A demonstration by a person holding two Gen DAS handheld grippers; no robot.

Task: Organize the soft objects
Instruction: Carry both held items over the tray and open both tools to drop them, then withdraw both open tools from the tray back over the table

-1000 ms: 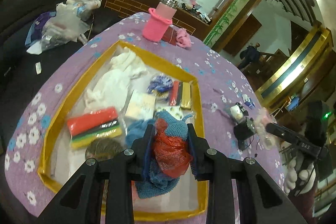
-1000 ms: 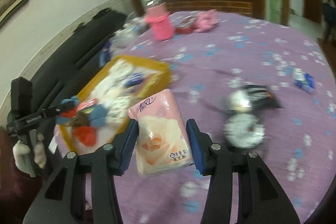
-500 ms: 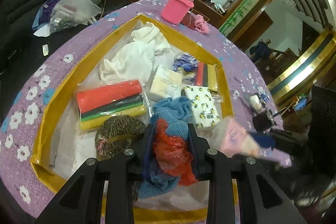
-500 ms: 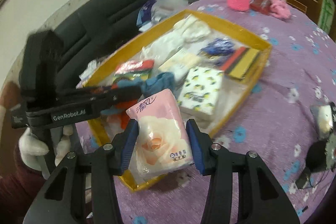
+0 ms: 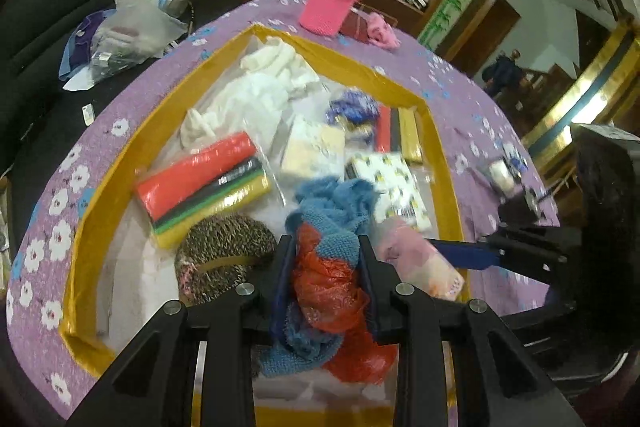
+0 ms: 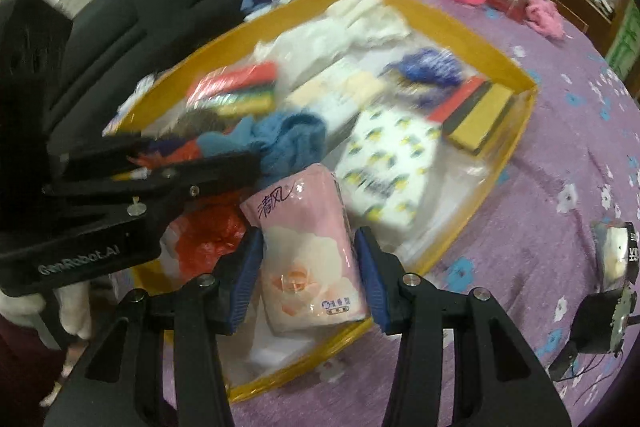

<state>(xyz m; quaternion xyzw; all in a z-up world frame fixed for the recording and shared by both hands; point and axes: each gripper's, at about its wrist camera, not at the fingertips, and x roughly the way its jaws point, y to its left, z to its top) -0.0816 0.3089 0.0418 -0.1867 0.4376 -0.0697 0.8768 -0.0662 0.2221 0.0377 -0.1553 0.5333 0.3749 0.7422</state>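
My left gripper (image 5: 325,255) is shut on a bundle of blue knit cloth and red plastic bag (image 5: 329,259), held over the near end of the yellow-rimmed tray (image 5: 100,187). My right gripper (image 6: 310,259) is shut on a pink tissue pack (image 6: 310,247), held over the tray's near corner (image 6: 496,183), just right of the left gripper (image 6: 160,179). The pink pack also shows in the left wrist view (image 5: 416,259). The tray holds white cloths (image 5: 256,95), a red-black-yellow pack (image 5: 204,183), a brown knit hat (image 5: 224,247) and a patterned tissue pack (image 6: 384,163).
The tray sits on a purple flowered tablecloth (image 6: 560,155). A pink knit cup (image 5: 334,7) and pink cloth (image 5: 382,31) stand at the far end. Small electronics and wires (image 6: 612,267) lie right of the tray. A dark sofa with plastic bags (image 5: 132,27) is at left.
My right gripper has carried the pink tissue pack from above the table to over the tray, close beside the left gripper. My left gripper has lowered slightly with its bundle.
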